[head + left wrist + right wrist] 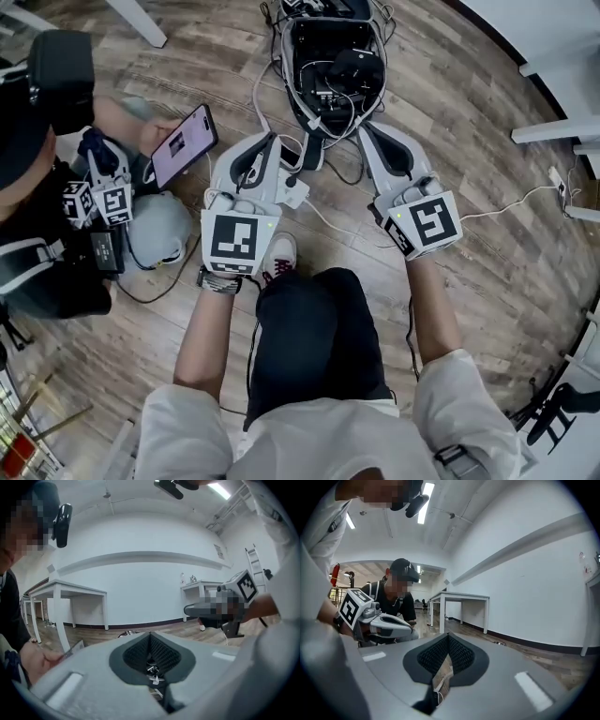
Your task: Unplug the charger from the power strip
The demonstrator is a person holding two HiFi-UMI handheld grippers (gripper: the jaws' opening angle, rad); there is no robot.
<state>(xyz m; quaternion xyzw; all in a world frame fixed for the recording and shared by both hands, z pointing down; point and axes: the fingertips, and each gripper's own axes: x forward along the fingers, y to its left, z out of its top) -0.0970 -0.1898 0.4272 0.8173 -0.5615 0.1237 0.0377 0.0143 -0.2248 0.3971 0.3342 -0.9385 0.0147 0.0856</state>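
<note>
I am standing, and both grippers are held level high above the wooden floor. Left gripper (266,141) (151,641) is shut with nothing between its pads. Right gripper (371,131) (448,641) also looks shut and empty. Far below, a white block (294,193), probably the power strip or the charger, lies on the floor partly hidden by the left gripper. A thin white cord (506,204) runs right from it to a wall socket (560,184). Each gripper view shows only the room and the other gripper.
An open black case (333,66) full of cables lies on the floor ahead. A seated person at left holds a phone (183,143) and has another marker-cube gripper (98,195). White tables (70,592) (461,598) stand along the wall, with table legs (553,131) at right.
</note>
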